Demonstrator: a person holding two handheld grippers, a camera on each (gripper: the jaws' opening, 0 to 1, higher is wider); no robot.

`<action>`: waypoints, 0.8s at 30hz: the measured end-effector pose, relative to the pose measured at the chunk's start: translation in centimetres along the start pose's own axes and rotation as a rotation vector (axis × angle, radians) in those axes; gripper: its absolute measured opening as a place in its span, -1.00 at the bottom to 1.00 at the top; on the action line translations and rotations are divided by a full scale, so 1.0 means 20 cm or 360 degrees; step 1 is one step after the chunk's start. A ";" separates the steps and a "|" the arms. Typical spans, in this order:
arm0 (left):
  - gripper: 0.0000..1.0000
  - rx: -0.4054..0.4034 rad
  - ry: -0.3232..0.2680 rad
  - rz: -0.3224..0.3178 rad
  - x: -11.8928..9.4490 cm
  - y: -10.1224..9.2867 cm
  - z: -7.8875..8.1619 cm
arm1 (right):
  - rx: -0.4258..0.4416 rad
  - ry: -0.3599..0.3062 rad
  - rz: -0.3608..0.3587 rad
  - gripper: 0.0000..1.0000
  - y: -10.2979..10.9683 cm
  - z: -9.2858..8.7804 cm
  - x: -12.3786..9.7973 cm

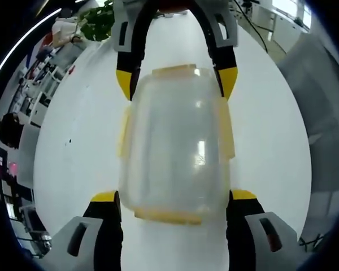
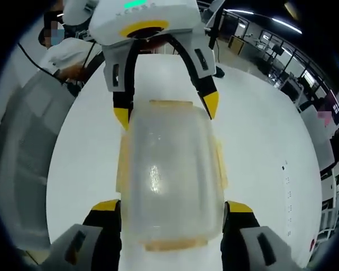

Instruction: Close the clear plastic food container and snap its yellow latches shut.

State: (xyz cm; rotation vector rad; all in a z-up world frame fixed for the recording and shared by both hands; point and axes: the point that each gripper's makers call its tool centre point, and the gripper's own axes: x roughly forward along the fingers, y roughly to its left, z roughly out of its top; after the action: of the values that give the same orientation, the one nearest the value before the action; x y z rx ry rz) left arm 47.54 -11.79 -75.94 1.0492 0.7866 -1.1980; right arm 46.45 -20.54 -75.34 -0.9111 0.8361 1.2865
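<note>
The clear plastic container [image 1: 175,147] lies on the white table with its lid on. Yellow latches stick out at both long sides [image 1: 124,132] and both ends [image 1: 169,214]. My left gripper [image 1: 173,196] has its yellow-tipped jaws spread wide, pressed against the two sides of the container's near end. The right gripper [image 1: 176,80] comes in from the top and clasps the far end the same way. In the right gripper view the container [image 2: 169,175] lies lengthwise between my right gripper [image 2: 172,206] and the left gripper [image 2: 166,110].
The white tabletop [image 1: 79,147] spreads out on both sides of the container. A grey chair back [image 2: 22,158] stands at the table's edge, with a person's sleeve [image 2: 68,53] behind the left gripper. A green plant [image 1: 99,22] and office desks are farther off.
</note>
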 end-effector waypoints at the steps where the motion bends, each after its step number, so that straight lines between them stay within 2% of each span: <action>1: 0.46 0.0000 0.0000 0.0000 0.00 0.00 -0.01 | 0.0000 0.0000 0.0000 0.44 0.00 0.01 0.01; 24: 0.46 -0.0015 -0.0004 0.0011 -0.09 -0.03 -0.21 | 0.0003 -0.0010 -0.0014 0.44 0.05 0.21 0.09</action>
State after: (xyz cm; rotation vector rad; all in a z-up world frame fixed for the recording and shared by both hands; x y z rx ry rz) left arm 46.82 -7.23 -75.94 1.0420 0.7857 -1.1884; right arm 45.78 -15.93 -75.40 -0.9076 0.8276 1.2802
